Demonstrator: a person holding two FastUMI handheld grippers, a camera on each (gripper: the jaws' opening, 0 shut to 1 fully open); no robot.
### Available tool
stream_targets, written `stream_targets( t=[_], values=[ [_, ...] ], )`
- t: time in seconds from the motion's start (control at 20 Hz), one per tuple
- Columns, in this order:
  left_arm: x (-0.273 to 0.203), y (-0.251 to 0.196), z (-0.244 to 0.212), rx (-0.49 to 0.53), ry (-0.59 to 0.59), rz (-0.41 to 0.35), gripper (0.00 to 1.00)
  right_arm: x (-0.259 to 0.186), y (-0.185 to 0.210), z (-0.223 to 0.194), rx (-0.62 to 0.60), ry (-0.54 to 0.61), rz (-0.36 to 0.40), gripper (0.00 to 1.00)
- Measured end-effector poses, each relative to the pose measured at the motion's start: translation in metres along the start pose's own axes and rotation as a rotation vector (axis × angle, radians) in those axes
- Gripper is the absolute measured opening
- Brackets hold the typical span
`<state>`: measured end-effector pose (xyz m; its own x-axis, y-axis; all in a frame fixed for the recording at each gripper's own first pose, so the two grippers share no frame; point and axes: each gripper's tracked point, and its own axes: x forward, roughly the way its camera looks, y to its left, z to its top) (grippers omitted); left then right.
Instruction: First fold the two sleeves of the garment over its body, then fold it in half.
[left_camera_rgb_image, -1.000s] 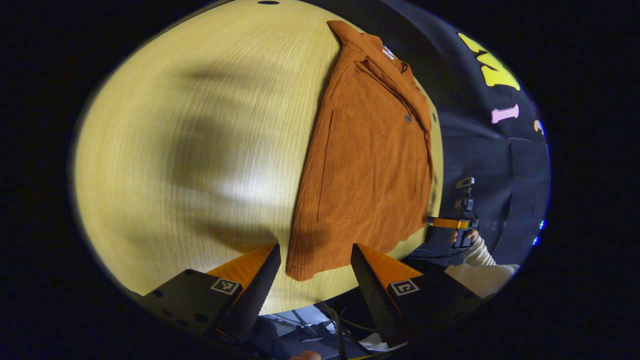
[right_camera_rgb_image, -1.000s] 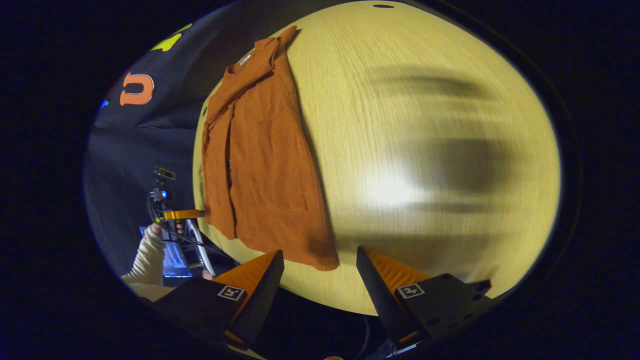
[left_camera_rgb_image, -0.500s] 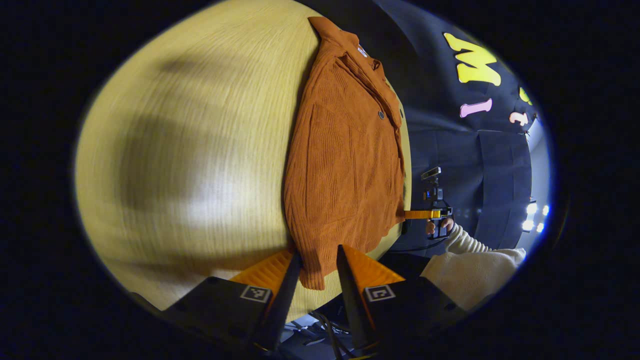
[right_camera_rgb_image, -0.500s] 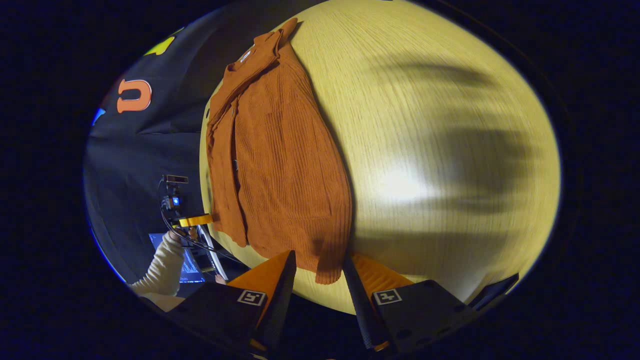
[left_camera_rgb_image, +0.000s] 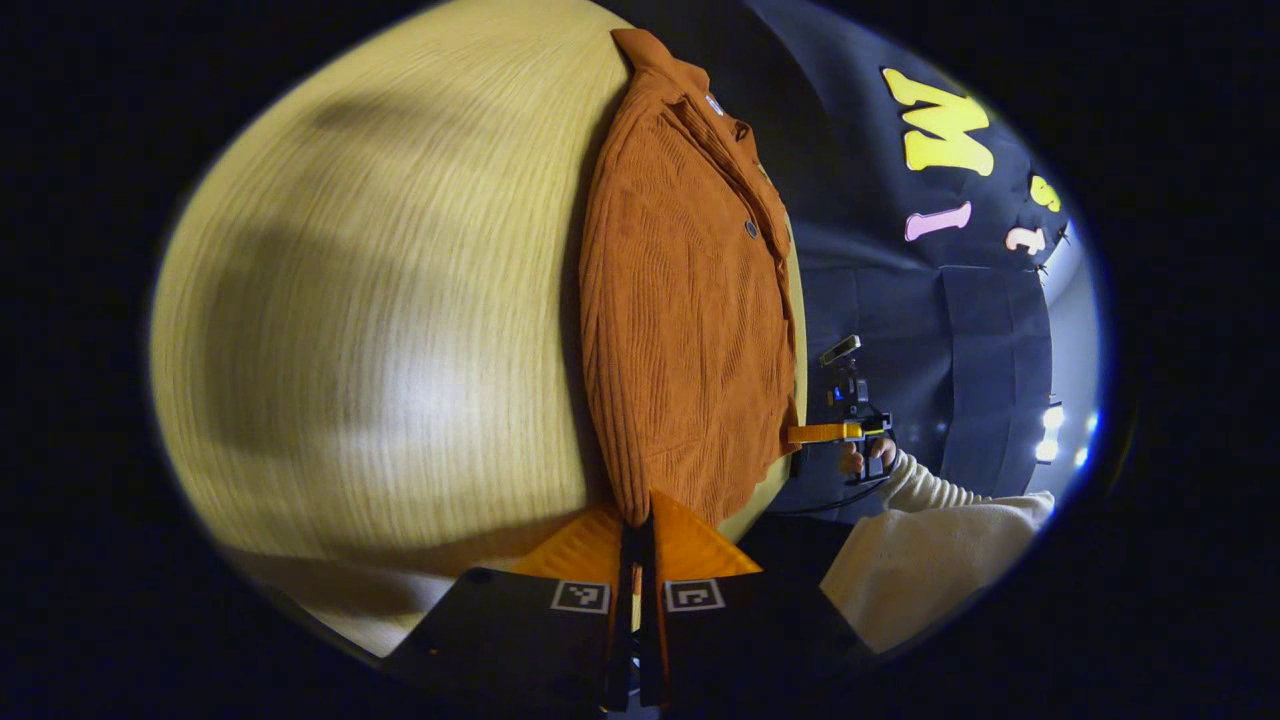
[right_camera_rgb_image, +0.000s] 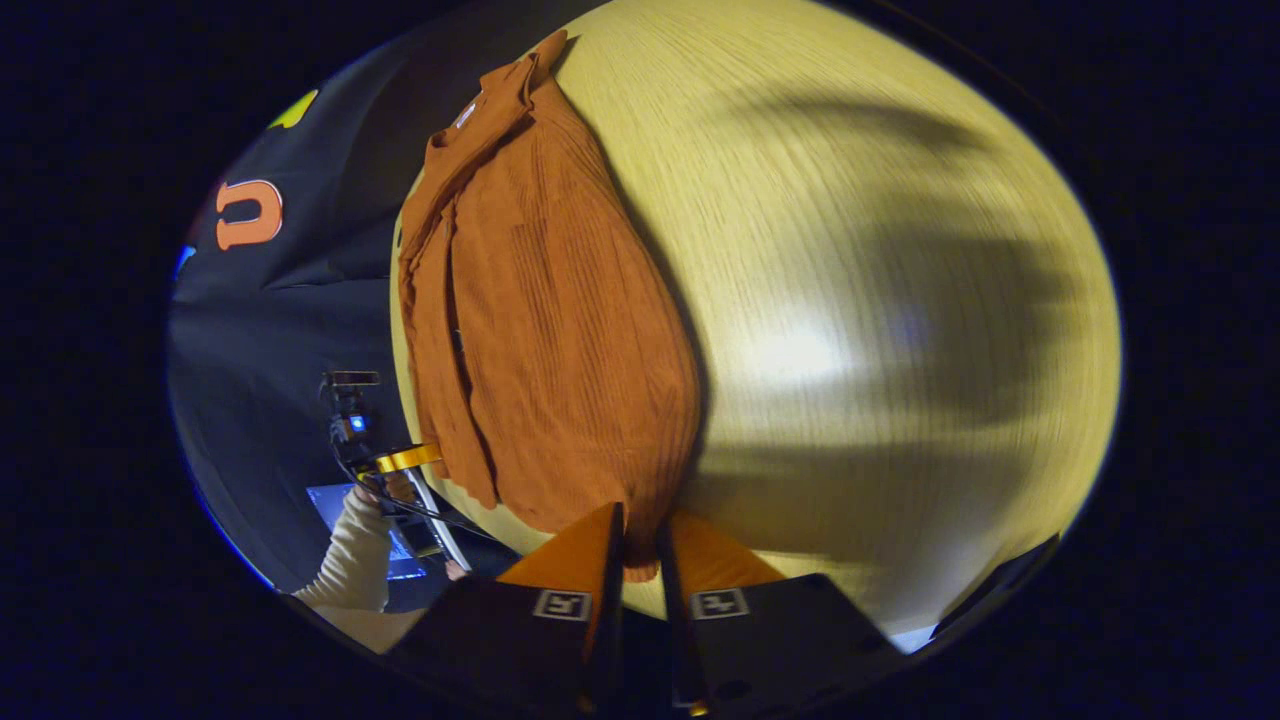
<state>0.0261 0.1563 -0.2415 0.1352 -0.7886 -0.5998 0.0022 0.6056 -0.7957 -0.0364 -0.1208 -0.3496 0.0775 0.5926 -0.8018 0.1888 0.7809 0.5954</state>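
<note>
A rust-orange ribbed shirt (left_camera_rgb_image: 680, 300) lies flat on the pale wooden table (left_camera_rgb_image: 380, 300), collar at the far end, with no sleeve sticking out sideways. In the left gripper view my left gripper (left_camera_rgb_image: 637, 520) is shut on the near hem corner, and the cloth rises into its fingers. The right gripper (left_camera_rgb_image: 822, 433) shows farther off at the hem's other corner, held by a hand. In the right gripper view the shirt (right_camera_rgb_image: 540, 330) runs away from my right gripper (right_camera_rgb_image: 640, 530), whose fingers pinch the hem corner. The left gripper (right_camera_rgb_image: 410, 458) sits at the table's edge there.
The table edge runs just under the hem in both views. A person's cream sleeve (left_camera_rgb_image: 930, 560) reaches in near the front. The black cloth wall (left_camera_rgb_image: 920, 300) stands behind the shirt's far side. Bright lamps (left_camera_rgb_image: 1048, 430) and a glowing screen (right_camera_rgb_image: 350, 505) lie beyond the table.
Both grippers have moved forward onto the shirt's hem corners and gone from wide open to shut on the cloth. The shirt's near edge now bunches slightly.
</note>
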Motion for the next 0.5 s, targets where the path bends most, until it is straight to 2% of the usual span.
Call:
stream_targets(
  t=[0.05,0.1,0.25,0.35,0.4,0.5],
  values=[
    [-0.003,0.001,0.000,0.002,-0.007,0.010,0.03,0.000,-0.002,0.002,-0.010,-0.002,-0.002,0.12],
    [-0.001,0.001,-0.001,0.001,-0.013,0.025,0.03,0.004,0.000,0.000,-0.010,-0.004,0.003,0.13],
    [0.000,0.003,-0.002,0.007,-0.026,0.090,0.03,0.002,-0.001,-0.002,-0.055,-0.014,-0.028,0.05],
    [-0.002,0.004,-0.002,0.052,-0.048,0.172,0.03,-0.001,-0.001,-0.002,-0.084,-0.020,-0.046,0.05],
    [-0.002,0.004,-0.003,0.077,-0.050,0.210,0.03,0.001,-0.002,-0.003,-0.091,-0.026,-0.055,0.01],
    [-0.005,-0.002,0.000,0.091,-0.060,0.253,0.03,-0.004,-0.001,-0.004,-0.119,-0.030,-0.059,0.00]
  ],
)
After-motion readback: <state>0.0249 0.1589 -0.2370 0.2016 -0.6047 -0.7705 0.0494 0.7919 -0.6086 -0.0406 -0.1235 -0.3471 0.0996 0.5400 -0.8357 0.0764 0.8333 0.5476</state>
